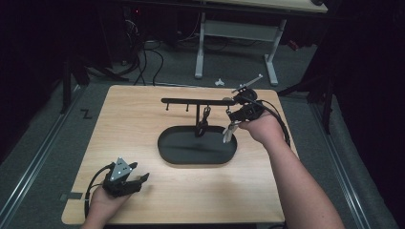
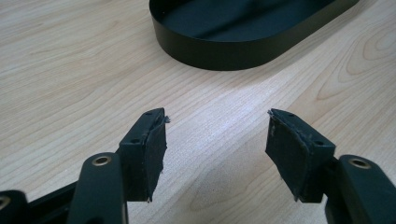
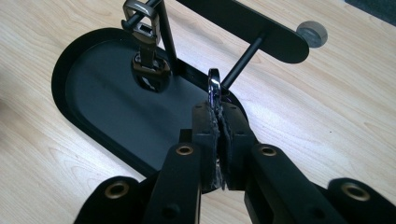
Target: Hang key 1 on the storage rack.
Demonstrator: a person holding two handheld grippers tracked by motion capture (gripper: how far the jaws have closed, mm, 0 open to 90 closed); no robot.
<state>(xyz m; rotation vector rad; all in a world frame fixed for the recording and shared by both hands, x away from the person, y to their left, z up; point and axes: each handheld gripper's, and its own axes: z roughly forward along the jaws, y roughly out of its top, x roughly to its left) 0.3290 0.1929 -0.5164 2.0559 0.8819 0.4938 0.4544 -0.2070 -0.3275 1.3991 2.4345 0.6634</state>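
A black oval tray (image 1: 165, 151) on the wooden table carries a post with a horizontal black hook bar (image 1: 191, 100). A dark key clasp (image 1: 204, 119) hangs from one peg near the post. My right gripper (image 1: 237, 116) is at the bar's right end, shut on a silvery key ring (image 1: 228, 133) whose keys dangle over the tray's right edge. In the right gripper view the ring (image 3: 214, 86) sticks up from the closed right gripper (image 3: 219, 109), just in front of a peg (image 3: 243, 63). My left gripper (image 1: 138, 179) rests at the table's near left, open with nothing between its jaws (image 2: 217, 123).
The tray wall (image 2: 224, 49) lies ahead of the left gripper across bare wood. A small grey disc (image 3: 312, 33) sits on the table beyond the bar's end. Behind the table, a white-legged desk (image 1: 236, 33) and cables stand on the floor.
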